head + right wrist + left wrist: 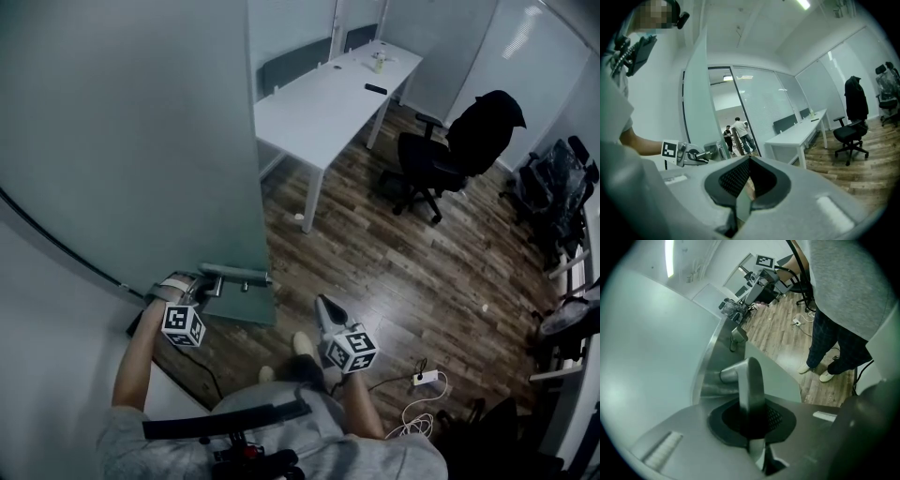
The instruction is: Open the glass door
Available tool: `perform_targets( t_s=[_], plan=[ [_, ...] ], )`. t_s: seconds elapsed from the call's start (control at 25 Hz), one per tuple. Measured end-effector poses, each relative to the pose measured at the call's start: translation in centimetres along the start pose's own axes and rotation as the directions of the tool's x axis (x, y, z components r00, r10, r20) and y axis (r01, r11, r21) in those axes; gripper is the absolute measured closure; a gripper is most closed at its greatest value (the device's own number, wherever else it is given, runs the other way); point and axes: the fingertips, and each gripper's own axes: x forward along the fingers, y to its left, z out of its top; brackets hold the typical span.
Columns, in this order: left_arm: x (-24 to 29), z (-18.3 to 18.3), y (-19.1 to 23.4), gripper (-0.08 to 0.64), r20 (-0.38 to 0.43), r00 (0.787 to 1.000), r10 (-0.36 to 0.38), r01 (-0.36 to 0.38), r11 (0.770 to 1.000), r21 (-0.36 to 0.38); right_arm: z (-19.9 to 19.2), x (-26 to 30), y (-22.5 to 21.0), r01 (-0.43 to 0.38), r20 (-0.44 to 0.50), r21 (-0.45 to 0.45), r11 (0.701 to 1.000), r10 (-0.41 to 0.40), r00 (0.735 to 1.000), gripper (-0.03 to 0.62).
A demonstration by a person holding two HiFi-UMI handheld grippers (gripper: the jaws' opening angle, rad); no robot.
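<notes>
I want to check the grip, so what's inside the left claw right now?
The metal lever handle of the glass door sits inside the left claw, with both pads pressed on it. The stretch gripped between the pads is covered by them and cannot be seen.

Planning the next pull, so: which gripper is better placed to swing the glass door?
Left. The left gripper is shut on the handle, so it could likely pull at once; the right gripper hangs shut and empty, apart from the door.
</notes>
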Motion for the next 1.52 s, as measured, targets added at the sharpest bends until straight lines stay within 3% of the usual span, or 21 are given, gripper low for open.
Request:
perform_targets(
  t_s=[0.64, 1.52],
  plan=[
    [-2.7, 0.6, -2.7, 0.543, 0.053, 0.999, 0.002, -0.005, 0.999, 0.046, -1.6, -2.9, 3.4, 0.061, 0.015, 0.014, 0.998, -0.061, 0.998, 0.591],
    [-3.9, 1.1, -4.3, 0.54, 0.063, 0.998, -0.02, 0.015, 0.998, 0.064, -2.5, -3.9, 4.2, 0.057, -0.006, 0.005, 0.998, -0.057, 0.998, 0.591]
  ],
)
